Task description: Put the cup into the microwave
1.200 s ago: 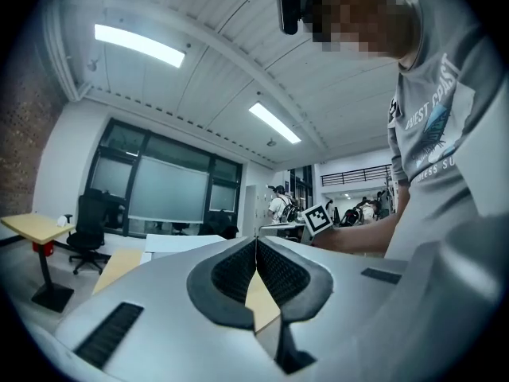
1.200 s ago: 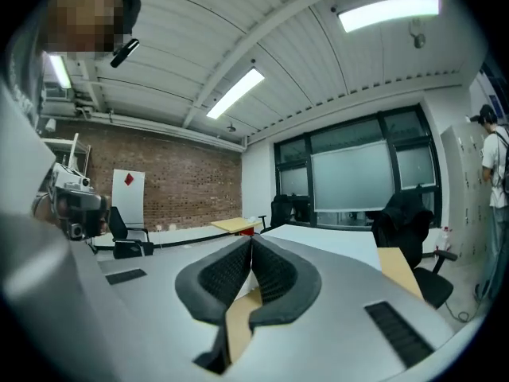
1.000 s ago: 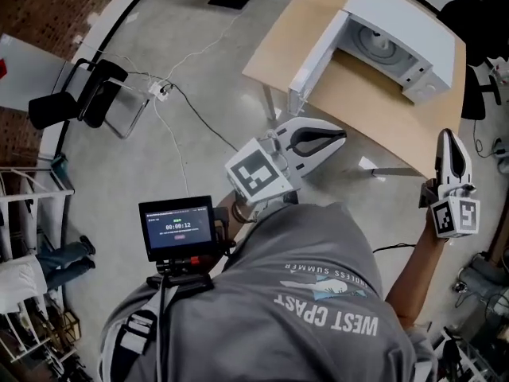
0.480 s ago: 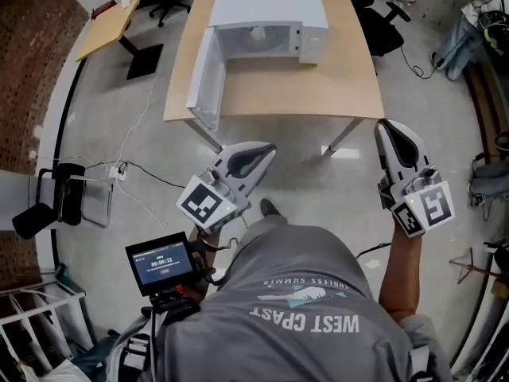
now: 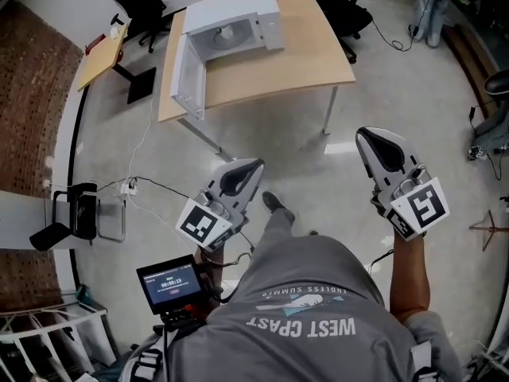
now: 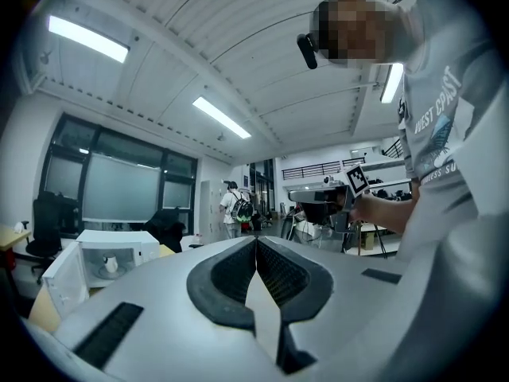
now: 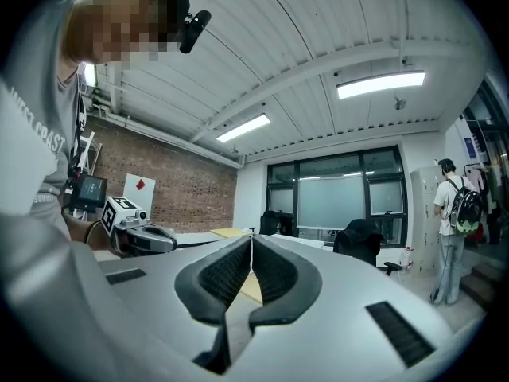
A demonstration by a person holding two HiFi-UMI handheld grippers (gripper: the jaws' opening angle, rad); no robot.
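Note:
The white microwave (image 5: 231,26) stands on a wooden table (image 5: 310,58) at the top of the head view, its door (image 5: 187,74) swung open to the left. In the left gripper view a small white cup (image 6: 109,263) sits inside the microwave (image 6: 119,253). Both grippers are over bare floor, well short of the table. My left gripper (image 5: 253,168) is shut and holds nothing; its jaws meet at the tip (image 6: 256,241). My right gripper (image 5: 367,138) is likewise shut and holds nothing, pads together (image 7: 251,239).
A small monitor (image 5: 169,281) hangs at the person's chest. A black chair (image 5: 71,213) and a floor cable (image 5: 159,185) lie to the left. Office chairs (image 5: 350,6) stand behind the table, and a side table (image 5: 102,54) is at its left. A person with a backpack (image 7: 452,229) stands far off.
The table and microwave have slid up and to the left in the head view and look smaller, so the person has moved away from them. Both grippers stayed shut and empty.

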